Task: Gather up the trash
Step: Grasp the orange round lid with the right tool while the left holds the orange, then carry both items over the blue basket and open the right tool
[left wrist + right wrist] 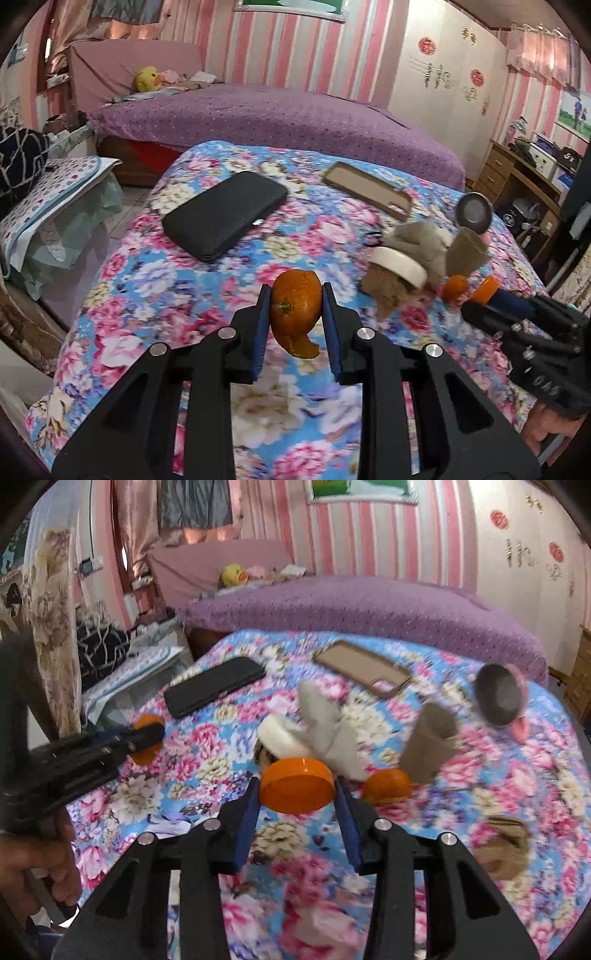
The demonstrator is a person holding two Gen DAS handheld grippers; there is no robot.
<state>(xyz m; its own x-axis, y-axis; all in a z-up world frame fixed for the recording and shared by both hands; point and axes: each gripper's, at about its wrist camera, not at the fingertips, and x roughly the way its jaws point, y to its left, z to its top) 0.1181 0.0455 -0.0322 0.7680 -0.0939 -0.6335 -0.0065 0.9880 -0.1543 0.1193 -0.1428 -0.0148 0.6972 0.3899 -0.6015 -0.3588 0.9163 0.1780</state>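
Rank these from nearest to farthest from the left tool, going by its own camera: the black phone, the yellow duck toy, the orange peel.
1. Orange peel, gripped between the left tool's pads.
2. Black phone, lying farther up on the left.
3. Yellow duck toy, far back on the bed.

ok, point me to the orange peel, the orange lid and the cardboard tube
orange peel [296, 310]: left wrist view, on its outer skin beside the stem.
orange lid [295, 788]: right wrist view, on its side wall.
cardboard tube [428, 747]: right wrist view, mid-body.
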